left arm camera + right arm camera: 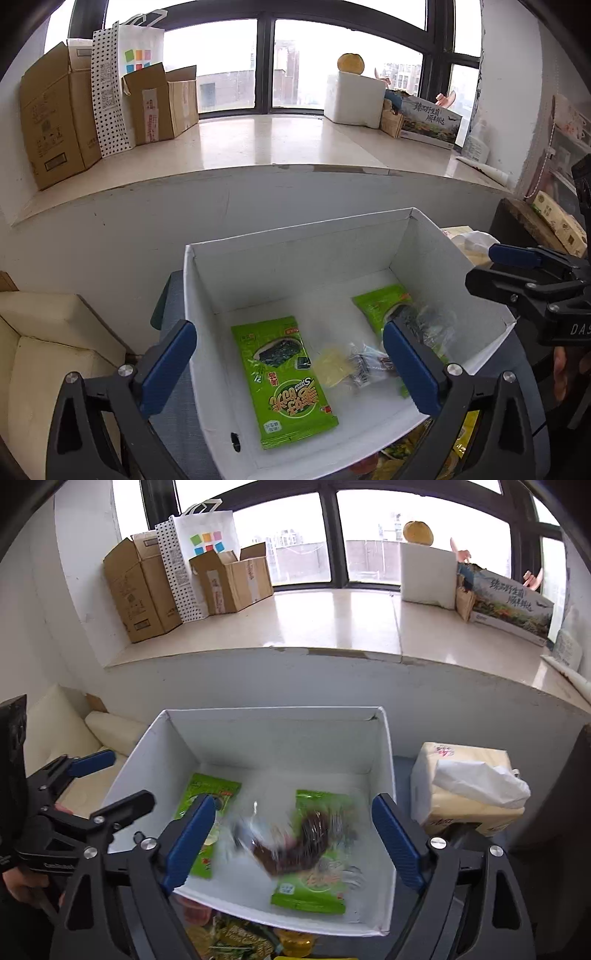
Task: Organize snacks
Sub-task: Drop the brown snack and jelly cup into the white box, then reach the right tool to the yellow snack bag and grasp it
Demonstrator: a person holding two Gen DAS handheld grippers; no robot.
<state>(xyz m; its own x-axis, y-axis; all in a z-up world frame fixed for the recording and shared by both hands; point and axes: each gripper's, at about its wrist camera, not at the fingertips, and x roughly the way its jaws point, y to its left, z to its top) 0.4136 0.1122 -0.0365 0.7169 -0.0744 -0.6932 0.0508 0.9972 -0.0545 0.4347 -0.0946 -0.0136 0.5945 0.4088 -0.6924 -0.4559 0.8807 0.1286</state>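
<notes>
In the left wrist view, the left claw [288, 365] hangs spread wide and empty over the white box [295, 266], one finger outside its left wall. A green seaweed packet [282, 380] lies flat on the box floor just ahead of it, long axis running from upper left to lower right. Right of that sit small clear-wrapped snacks [354, 363], then a second green packet [388, 306] at lower centre-right. In the right wrist view, the right claw [293, 843] is also spread; a blurred clear packet [291, 838] lies between its fingers, apparently unpinched. More snacks [236, 941] wait below the box's near edge; a tissue pack [465, 786] crowds the right.
</notes>
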